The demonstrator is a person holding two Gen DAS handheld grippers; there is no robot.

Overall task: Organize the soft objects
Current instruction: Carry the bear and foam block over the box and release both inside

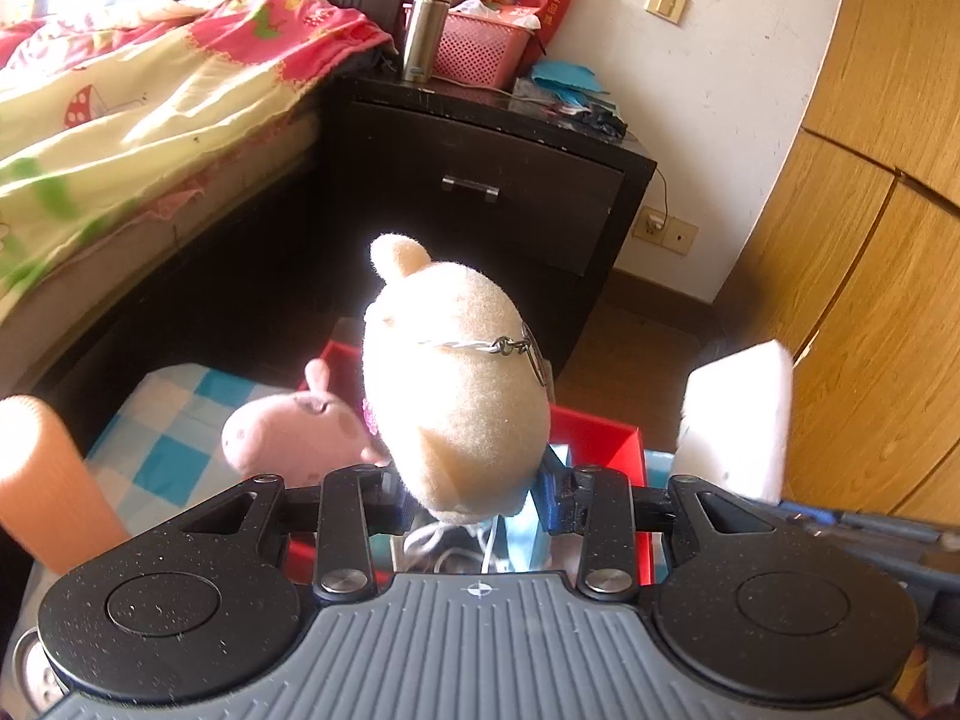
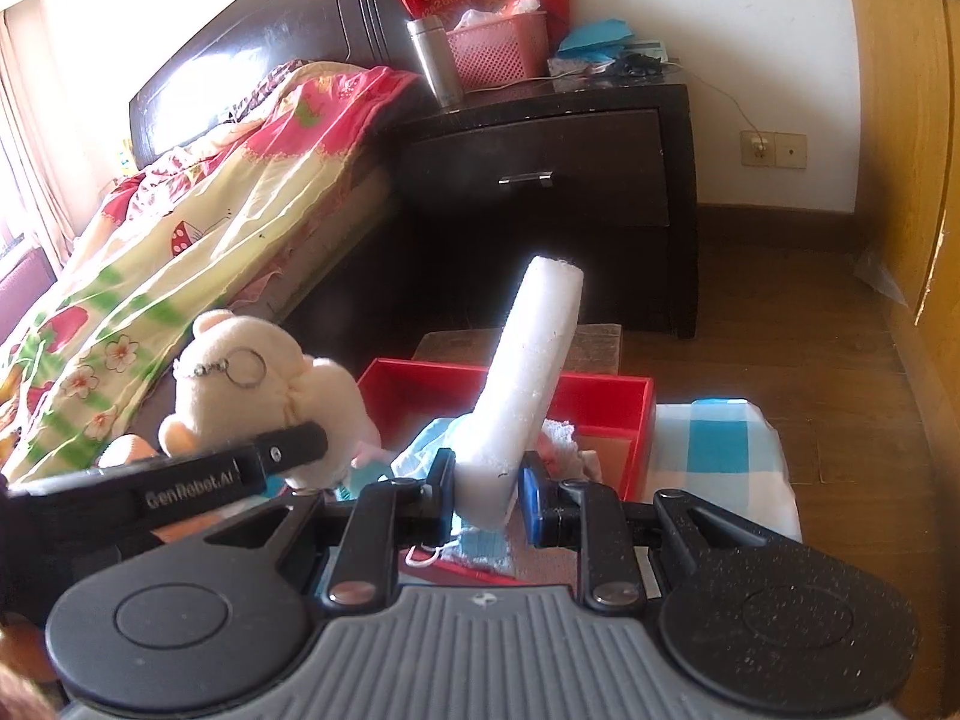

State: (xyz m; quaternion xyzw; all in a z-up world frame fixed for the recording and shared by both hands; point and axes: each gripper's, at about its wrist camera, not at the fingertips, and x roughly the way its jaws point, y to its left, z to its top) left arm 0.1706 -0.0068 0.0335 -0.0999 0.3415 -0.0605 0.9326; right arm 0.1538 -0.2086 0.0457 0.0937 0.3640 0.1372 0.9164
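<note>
My left gripper (image 1: pixel 474 495) is shut on a cream plush bear (image 1: pixel 456 384) with wire glasses and holds it above a red box (image 1: pixel 606 438). The bear (image 2: pixel 252 372) and the left gripper's finger also show at the left of the right wrist view. My right gripper (image 2: pixel 486 489) is shut on a white foam block (image 2: pixel 528 384) that stands upright over the red box (image 2: pixel 600 396). The block (image 1: pixel 738 420) shows at the right of the left wrist view. A pink pig plush (image 1: pixel 300 432) lies left of the box. An orange foam roll (image 1: pixel 48 480) is at far left.
The box sits on a blue-checked cloth (image 2: pixel 720 450) and holds cloths and a blue item (image 2: pixel 486 552). A bed with a flowered quilt (image 1: pixel 120 108) is at left. A dark nightstand (image 1: pixel 480 180) with flask (image 1: pixel 423 30) and pink basket (image 1: pixel 480 48) stands behind. A wooden wardrobe (image 1: pixel 870 240) is at right.
</note>
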